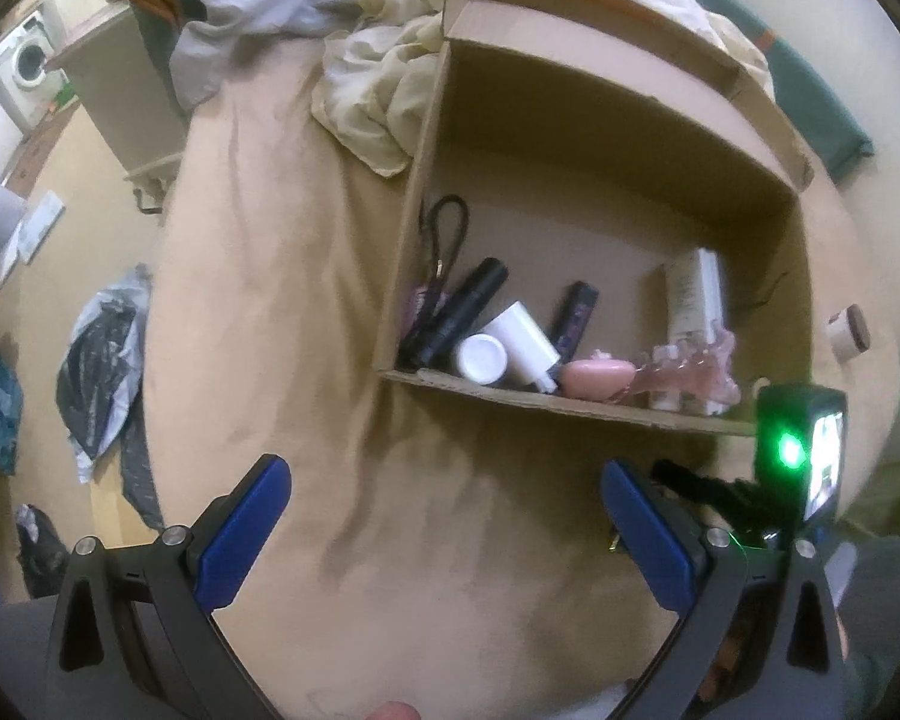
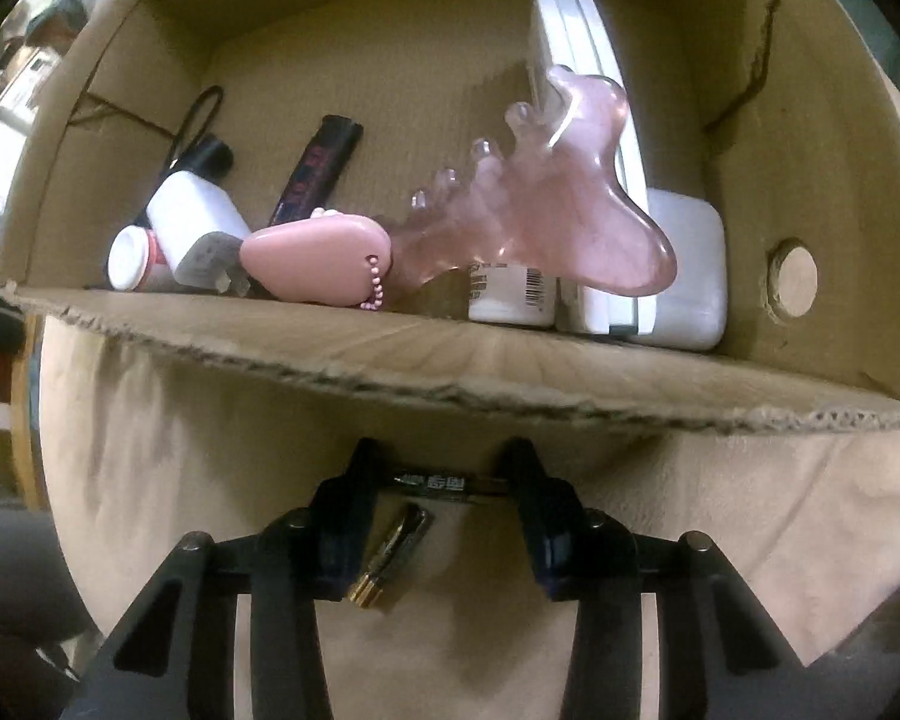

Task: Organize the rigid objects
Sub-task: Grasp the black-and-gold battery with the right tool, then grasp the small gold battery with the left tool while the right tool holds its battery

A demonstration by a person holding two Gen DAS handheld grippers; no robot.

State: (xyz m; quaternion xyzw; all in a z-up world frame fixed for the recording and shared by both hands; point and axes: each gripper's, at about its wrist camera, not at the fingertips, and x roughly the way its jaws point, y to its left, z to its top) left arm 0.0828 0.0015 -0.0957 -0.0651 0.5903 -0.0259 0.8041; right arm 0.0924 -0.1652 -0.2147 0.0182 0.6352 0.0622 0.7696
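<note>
Left gripper (image 1: 447,516) is spread wide, nothing between the blue fingers (image 1: 243,531), hovering over the tan sheet (image 1: 258,276) short of the box (image 1: 606,144). Right gripper (image 2: 444,516) is clamped on a thin black bar (image 2: 447,485) held crosswise at the tips; a small gold-ended tube (image 2: 390,558) lies on the sheet just under it. The right gripper also shows in the left view (image 1: 744,492), low by the box's near right corner.

The box lies open toward the cameras, near flap (image 2: 450,354) flat on the sheet. Along the front inside: white jar (image 2: 127,258), white bottle (image 2: 195,228), pink pebble (image 2: 318,261) with bead chain, clear pink comb (image 2: 558,204) leaning over a barcoded bottle (image 2: 510,297), white cases (image 2: 672,270) at right. Behind: black tube (image 2: 318,174), black cord (image 2: 195,114).

Past the box, crumpled cloth (image 1: 378,84). A tape roll (image 1: 849,333) sits outside to the right.
</note>
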